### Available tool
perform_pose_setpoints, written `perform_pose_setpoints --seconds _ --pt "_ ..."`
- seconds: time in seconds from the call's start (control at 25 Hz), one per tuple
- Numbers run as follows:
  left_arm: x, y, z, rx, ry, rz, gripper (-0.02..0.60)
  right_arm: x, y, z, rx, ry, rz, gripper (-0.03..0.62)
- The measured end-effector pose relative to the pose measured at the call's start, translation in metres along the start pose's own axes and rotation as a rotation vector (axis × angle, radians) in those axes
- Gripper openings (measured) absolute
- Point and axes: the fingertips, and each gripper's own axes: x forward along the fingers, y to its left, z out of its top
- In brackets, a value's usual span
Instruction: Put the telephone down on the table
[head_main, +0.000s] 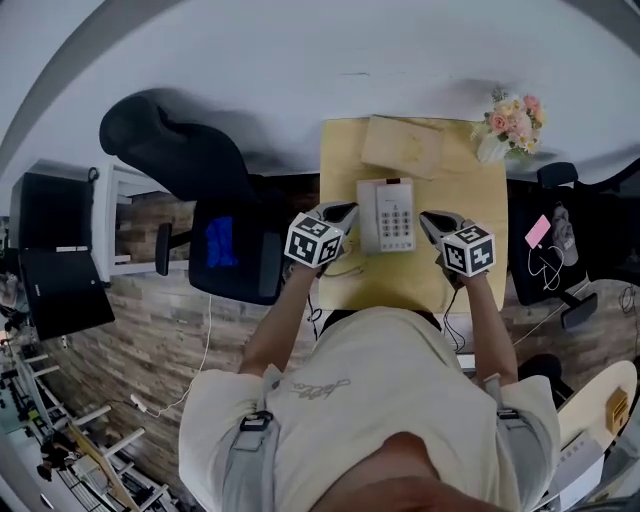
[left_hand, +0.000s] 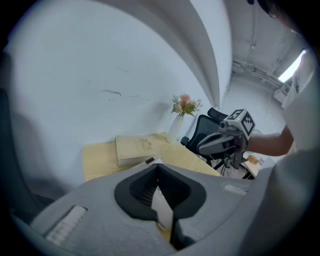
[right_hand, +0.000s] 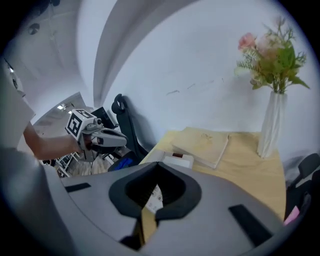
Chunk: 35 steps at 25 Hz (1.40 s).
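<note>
One telephone (head_main: 386, 215) is sitting flat on the table (head_main: 480, 200), with a book (head_main: 403, 145) at its twelve o'clock. I'm holding the left gripper (head_main: 343, 212) at its nine and the right gripper (head_main: 430, 220) at its three, both clenched on nothing. I'm judging that swinging either inward risks shoving the phone.

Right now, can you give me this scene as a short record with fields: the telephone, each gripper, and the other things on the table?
telephone: lies flat on the table, keypad up, between the two grippers
left gripper: jaws shut, empty, left of the telephone
right gripper: jaws shut, empty, right of the telephone
book: behind the telephone
vase of flowers: back right corner
</note>
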Motion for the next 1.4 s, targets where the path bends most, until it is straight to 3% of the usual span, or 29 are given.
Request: perform_pose_setpoints --seconds 0.2,0.36,0.64,1.0,1.2,1.4 --pt "-0.029 -0.010 0.052 0.050 -0.190 0.120 0.017 -0.028 0.023 0.039 -0.070 -0.135 -0.045 0.002" --pt "-0.045 -0.020 0.084 0.057 -0.282 0.124 0.017 -0.048 0.038 0.074 -0.122 -0.214 -0.052 0.002" --pt "-0.079 -0.042 0.153 0.164 -0.450 0.141 0.017 -0.084 0.061 0.135 -0.251 -0.355 -0.091 0.002" --pt "-0.118 -0.074 0.206 0.295 -0.564 0.146 0.017 -0.122 0.092 0.183 -0.351 -0.501 -0.140 0.002" --pt "-0.129 -0.089 0.220 0.312 -0.594 0.114 0.017 -0.150 0.107 0.210 -0.377 -0.617 -0.158 0.002" --pt "-0.137 -0.095 0.226 0.346 -0.609 0.135 0.017 -0.172 0.109 0.222 -0.378 -0.665 -0.189 0.002"
